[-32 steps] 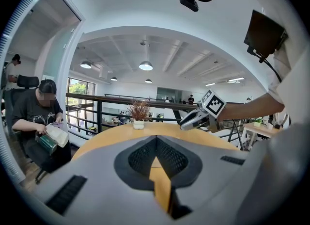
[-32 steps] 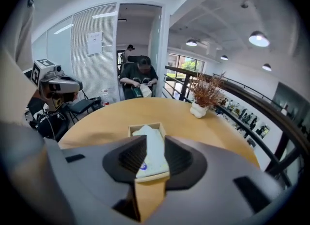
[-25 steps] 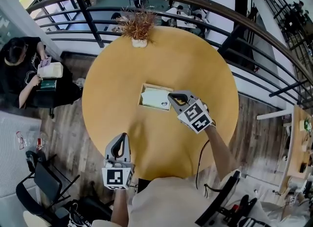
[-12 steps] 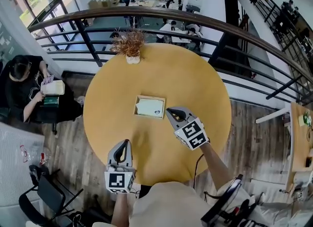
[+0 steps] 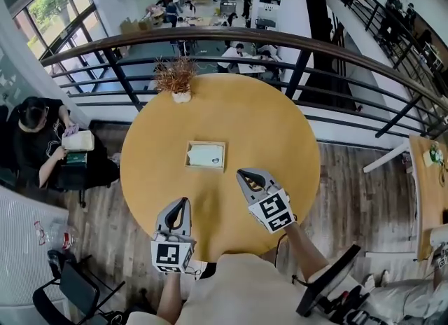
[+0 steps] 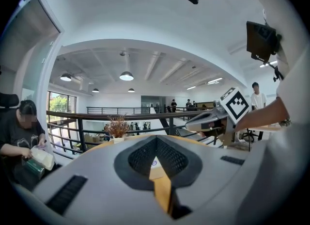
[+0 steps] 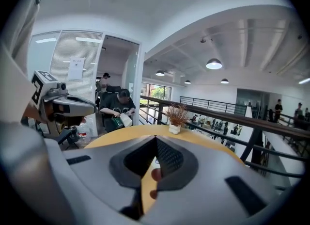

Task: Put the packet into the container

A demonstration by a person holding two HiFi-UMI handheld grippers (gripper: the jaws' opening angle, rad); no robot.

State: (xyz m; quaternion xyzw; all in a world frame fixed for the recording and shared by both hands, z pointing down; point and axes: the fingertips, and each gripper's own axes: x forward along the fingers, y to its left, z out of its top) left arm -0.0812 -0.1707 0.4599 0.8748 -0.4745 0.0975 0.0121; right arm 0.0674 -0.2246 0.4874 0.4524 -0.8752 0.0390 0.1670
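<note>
A shallow wooden container (image 5: 204,169) sits in the middle of the round yellow table (image 5: 266,127). A pale packet (image 5: 206,155) lies flat inside it. My right gripper (image 5: 245,174) hovers over the table to the right of and nearer me than the container, jaws shut and empty. My left gripper (image 5: 179,203) is at the table's near edge, pointing toward the container, its jaws also closed on nothing. From the left gripper view (image 6: 156,137) the right gripper (image 6: 213,117) shows at right. The right gripper view (image 7: 156,139) shows the left gripper (image 7: 68,105) at left.
A dried plant in a small white pot (image 5: 175,78) stands at the table's far edge. A dark railing (image 5: 280,43) curves behind the table. A seated person (image 5: 35,141) is at the left on the wooden floor, beside a chair (image 5: 77,285).
Both grippers have drawn back toward me and risen. The right one was at the container's right edge and is now apart from it. The packet stays in the container.
</note>
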